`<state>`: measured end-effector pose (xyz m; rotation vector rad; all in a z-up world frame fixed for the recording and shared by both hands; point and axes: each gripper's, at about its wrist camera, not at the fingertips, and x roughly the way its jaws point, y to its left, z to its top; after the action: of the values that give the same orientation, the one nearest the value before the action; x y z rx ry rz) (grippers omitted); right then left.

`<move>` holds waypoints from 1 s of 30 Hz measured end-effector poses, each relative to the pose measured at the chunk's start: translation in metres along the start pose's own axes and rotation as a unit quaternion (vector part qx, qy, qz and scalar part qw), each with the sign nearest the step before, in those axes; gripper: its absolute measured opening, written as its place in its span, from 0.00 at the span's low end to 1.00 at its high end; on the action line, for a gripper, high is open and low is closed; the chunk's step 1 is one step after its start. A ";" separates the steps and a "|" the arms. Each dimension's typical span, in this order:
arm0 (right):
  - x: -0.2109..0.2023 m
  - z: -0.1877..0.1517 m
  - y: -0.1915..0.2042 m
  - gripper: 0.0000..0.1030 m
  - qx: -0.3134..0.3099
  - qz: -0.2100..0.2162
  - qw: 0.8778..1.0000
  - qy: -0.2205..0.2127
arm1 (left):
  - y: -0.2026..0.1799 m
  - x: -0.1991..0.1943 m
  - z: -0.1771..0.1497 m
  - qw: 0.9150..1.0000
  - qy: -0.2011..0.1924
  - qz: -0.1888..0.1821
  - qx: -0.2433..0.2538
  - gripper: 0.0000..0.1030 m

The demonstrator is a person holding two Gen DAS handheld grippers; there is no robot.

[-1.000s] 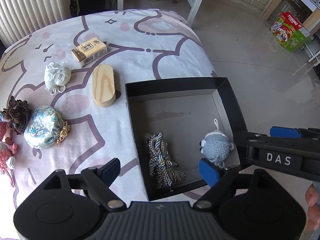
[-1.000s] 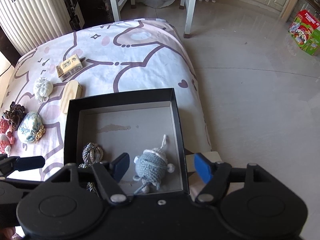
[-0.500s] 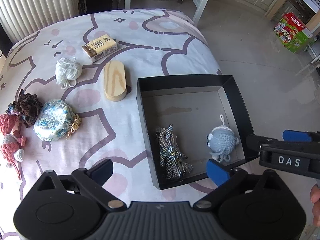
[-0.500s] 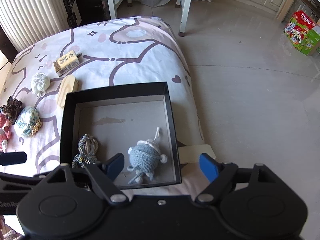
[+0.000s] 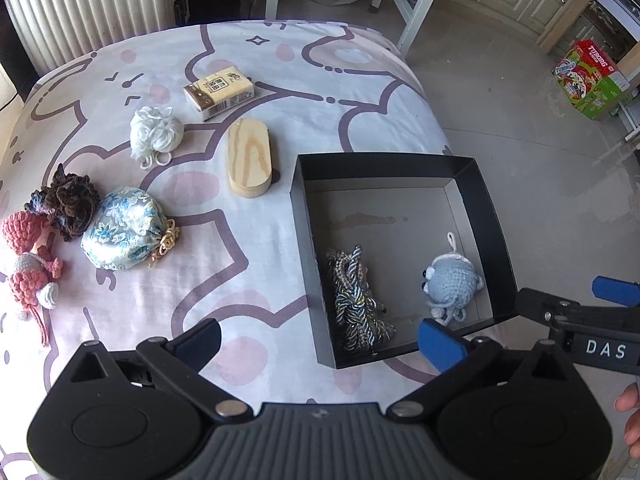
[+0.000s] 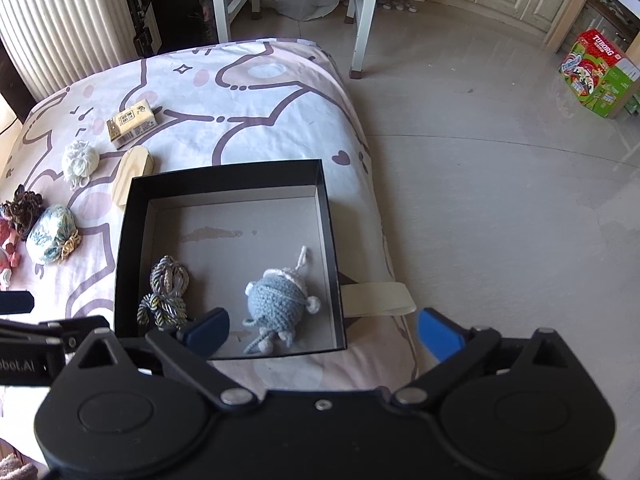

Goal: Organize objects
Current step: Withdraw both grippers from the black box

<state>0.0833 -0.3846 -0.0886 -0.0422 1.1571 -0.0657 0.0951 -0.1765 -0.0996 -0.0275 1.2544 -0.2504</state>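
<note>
Both your grippers hover spread wide, holding nothing.
Left wrist view: your left gripper (image 5: 320, 338) faces the black box (image 5: 486, 200); the blue crochet mouse (image 5: 452, 280) sits at its 4 o'clock corner — braided cords (image 5: 356, 300) at 7. Right wrist view: your right gripper (image 6: 324, 330) hangs over the box's near edge — mouse just ahead.

Left gripper (image 5: 320, 340): matte black plastic body showing two round domed housings, ribbed grey centre plate, silver pivot screws at linkage arms, blue pads on fingers (image 5: 440, 343). Right gripper (image 6: 322, 330): same build, black throughout, small centre screw, silver pivots, blue fingertips (image 6: 439, 334). Its side is carrying white "DAS" lettering in the left view; the left unit's side is showing partial white "obot.AI" text in the right view. Bare skin of a hand (image 5: 630, 416) is peeking in at the edge.
</note>
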 end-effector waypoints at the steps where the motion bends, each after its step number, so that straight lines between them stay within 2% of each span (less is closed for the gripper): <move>1: -0.001 -0.001 -0.001 1.00 0.000 0.001 1.000 -0.001 | 0.001 -0.001 0.000 1.000 -0.001 -0.001 -0.002 1.00; 7: -0.003 -0.004 -0.003 1.00 0.009 -0.001 1.000 -0.005 | 0.006 -0.006 0.000 1.000 -0.010 -0.003 -0.006 1.00; 12: -0.002 -0.001 0.007 1.00 0.006 0.010 1.000 -0.015 | 0.025 -0.012 0.002 1.000 -0.022 0.005 -0.019 1.00; 20: 0.007 0.015 0.051 1.00 -0.016 0.030 0.999 -0.017 | 0.088 -0.017 0.003 0.996 -0.032 0.045 -0.069 1.00; 30: 0.014 0.033 0.114 1.00 -0.040 0.066 0.997 -0.026 | 0.163 -0.034 0.003 0.987 -0.055 0.082 -0.127 1.00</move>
<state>0.1228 -0.2722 -0.0954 -0.0380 1.1082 0.0972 0.1165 -0.0110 -0.0924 -0.1541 1.1645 0.0535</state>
